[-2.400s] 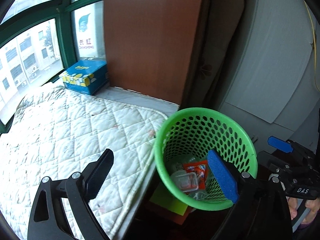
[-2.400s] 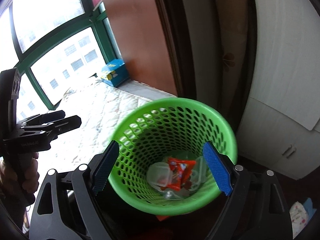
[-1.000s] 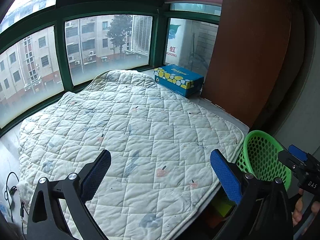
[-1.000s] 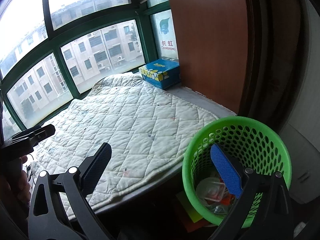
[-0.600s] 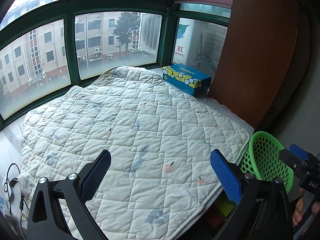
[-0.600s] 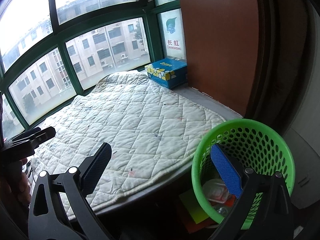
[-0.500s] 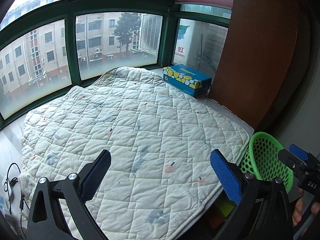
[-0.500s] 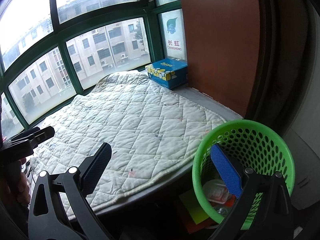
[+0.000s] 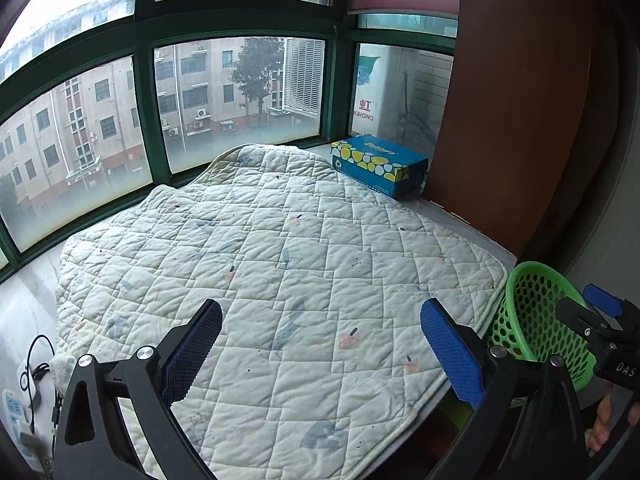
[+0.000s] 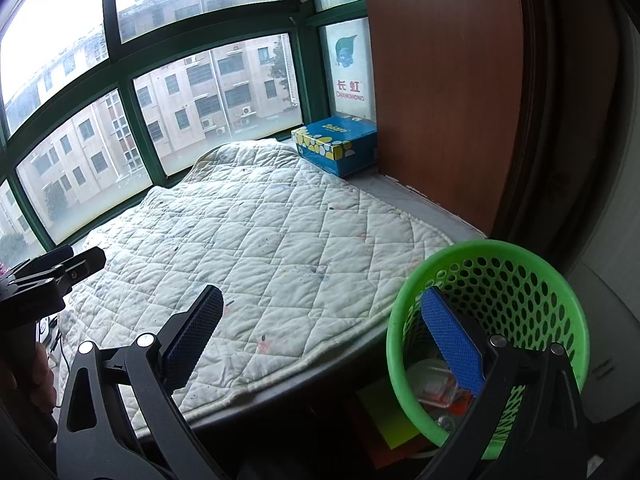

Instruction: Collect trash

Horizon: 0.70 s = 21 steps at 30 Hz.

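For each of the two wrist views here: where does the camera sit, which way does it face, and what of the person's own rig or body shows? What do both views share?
Left wrist view: sits on the left gripper, open, facing the white quilted pad and the green-framed window; the right gripper and fingertips show at the right edge.
Right wrist view: sits on the right gripper, open, above the green perforated plastic basket; the left gripper and a hand show at left.
Shared: pad, basket, window, blue and yellow spotted tissue box.
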Available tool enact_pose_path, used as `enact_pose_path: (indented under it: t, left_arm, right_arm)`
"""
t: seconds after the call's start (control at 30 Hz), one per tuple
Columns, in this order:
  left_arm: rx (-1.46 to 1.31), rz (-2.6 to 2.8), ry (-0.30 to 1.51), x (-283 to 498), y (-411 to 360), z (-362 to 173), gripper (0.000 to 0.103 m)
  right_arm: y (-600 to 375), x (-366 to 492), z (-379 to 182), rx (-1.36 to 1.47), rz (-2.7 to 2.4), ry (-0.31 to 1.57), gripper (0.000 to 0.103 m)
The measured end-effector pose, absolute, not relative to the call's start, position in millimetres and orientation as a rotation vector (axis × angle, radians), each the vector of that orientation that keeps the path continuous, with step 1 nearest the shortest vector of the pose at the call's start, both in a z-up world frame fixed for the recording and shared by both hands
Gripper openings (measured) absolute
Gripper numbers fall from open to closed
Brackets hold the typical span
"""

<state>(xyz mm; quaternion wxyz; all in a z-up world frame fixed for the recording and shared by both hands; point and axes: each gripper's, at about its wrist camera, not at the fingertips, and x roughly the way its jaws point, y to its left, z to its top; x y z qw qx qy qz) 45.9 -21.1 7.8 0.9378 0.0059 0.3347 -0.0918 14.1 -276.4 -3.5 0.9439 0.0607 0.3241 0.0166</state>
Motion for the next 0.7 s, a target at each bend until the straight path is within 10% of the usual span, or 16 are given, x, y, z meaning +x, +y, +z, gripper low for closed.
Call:
enact_pose_path:
  t: [0.7]
  left_arm:
    - [0.039,-0.164,0.672,43.6,-23.5,8.1,0.096]
  right_arm:
    - [-277.4,13.3,-5.1,0.126,0.035,0.662,0.098]
